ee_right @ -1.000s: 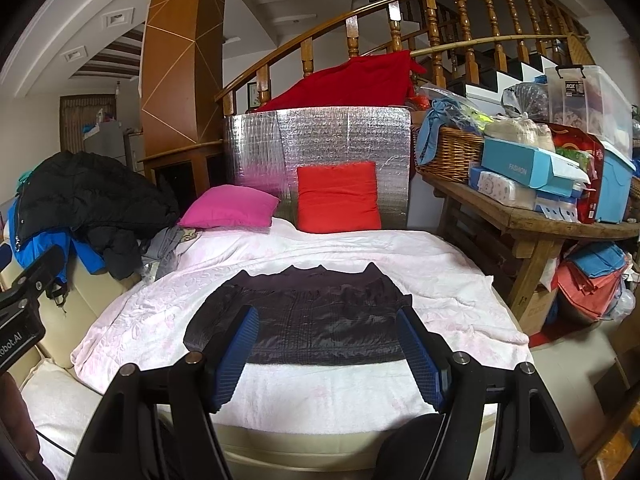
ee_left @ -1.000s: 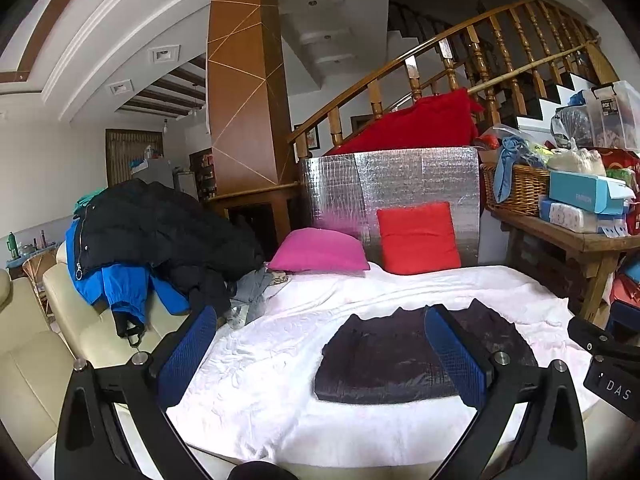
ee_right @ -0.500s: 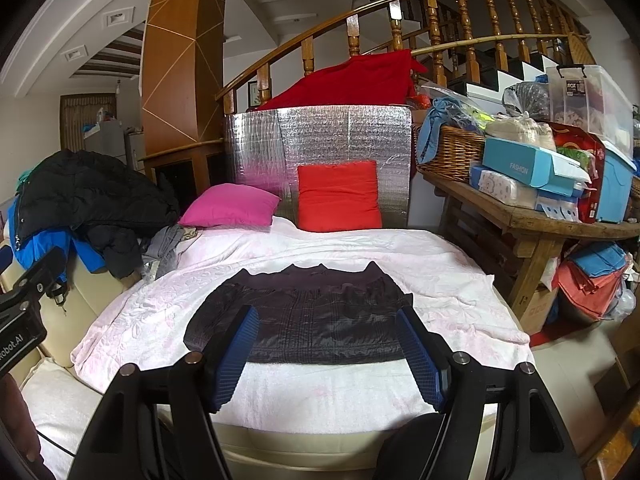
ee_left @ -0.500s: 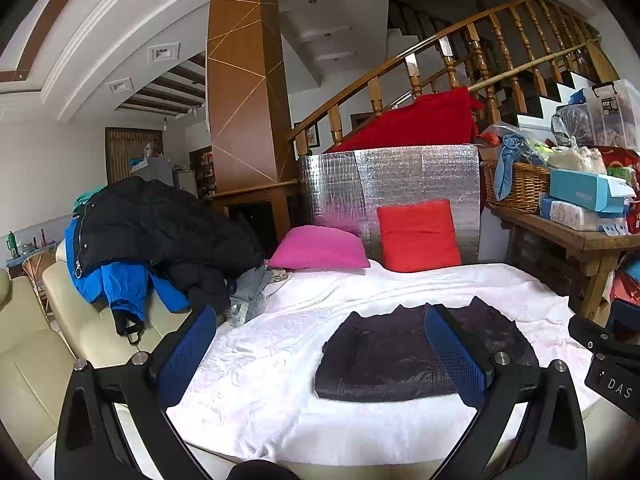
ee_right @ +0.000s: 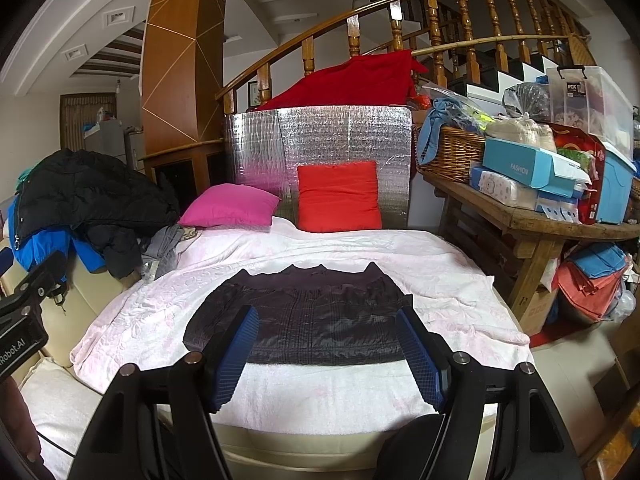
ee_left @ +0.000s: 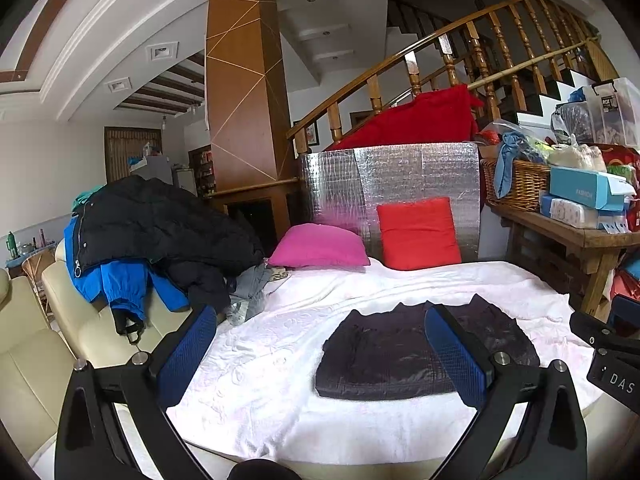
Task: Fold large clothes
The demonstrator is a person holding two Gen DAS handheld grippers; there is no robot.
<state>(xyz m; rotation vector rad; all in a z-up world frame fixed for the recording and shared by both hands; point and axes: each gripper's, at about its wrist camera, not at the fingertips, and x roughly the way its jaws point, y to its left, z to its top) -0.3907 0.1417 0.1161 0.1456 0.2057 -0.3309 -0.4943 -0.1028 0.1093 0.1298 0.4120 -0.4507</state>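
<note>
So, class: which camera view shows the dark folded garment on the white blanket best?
The right wrist view: the dark folded garment lies centred, outline almost whole. In the left wrist view it sits off to the right, partly behind a finger.

Living room by the stairs
You face a wooden staircase [ee_right: 420,12], a wood pillar [ee_left: 244,92], a cream sofa [ee_left: 28,344] on your left and a cluttered bench [ee_right: 520,216] on your right.
</note>
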